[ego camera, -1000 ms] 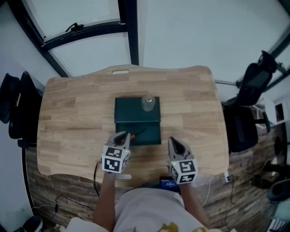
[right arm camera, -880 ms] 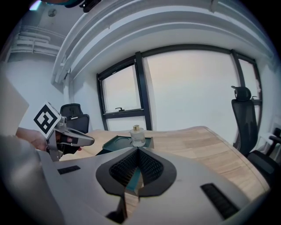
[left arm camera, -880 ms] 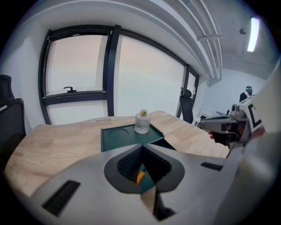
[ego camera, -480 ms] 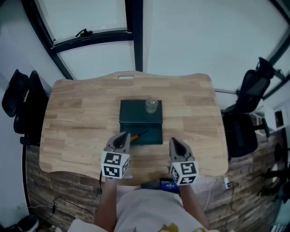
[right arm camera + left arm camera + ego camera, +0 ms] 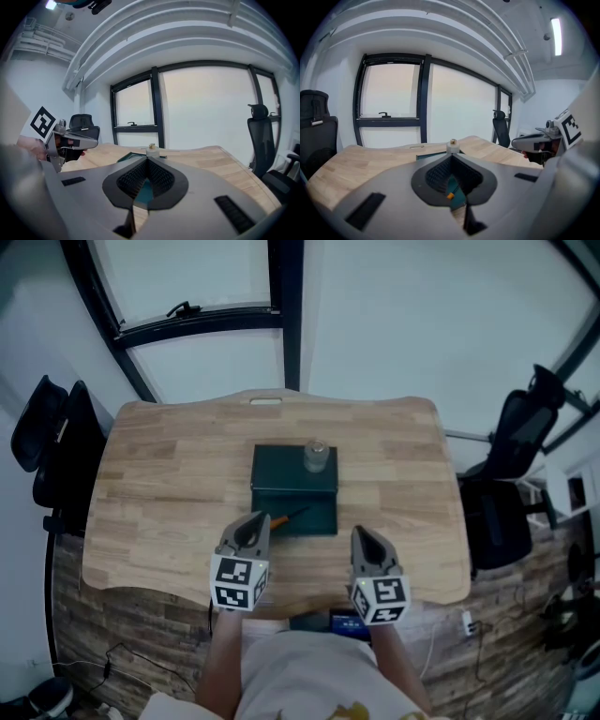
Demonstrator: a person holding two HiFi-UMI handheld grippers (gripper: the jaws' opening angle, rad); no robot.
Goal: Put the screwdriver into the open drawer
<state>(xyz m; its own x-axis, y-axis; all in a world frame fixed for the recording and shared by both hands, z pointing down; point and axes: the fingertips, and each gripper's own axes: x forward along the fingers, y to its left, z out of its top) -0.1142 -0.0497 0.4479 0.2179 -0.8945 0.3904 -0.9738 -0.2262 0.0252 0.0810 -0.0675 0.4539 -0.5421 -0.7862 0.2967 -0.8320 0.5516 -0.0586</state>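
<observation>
Fingers of our left gripper are pressed together at the tips with nothing pinched. Through the gap behind the tips we see only the teal floor of the drawer and the orange end of the screwdriver beyond. Our right gripper is the same, its fingers meeting at the tip and empty.

Very little has changed over the last second. Our head has drifted, so the bench sits slightly differently in the head view. Both grippers have kept their places against the drawer, and the screwdriver has not stirred. It lies slantwise in the near left part of the open drawer, orange handle toward the left, dark shaft pointing far and right. We judge from this that the screwdriver is already delivered and let go, and the task looks finished.

Both grippers are held level, side by side over the near edge of the bench, pointing away toward the far side with their marker cubes nearest to us. The left tip is just beside the drawer's near left corner and close to the handle, though apart from it. The right tip sits near the drawer's near right corner. A small jar stands on the dark box above the drawer.
</observation>
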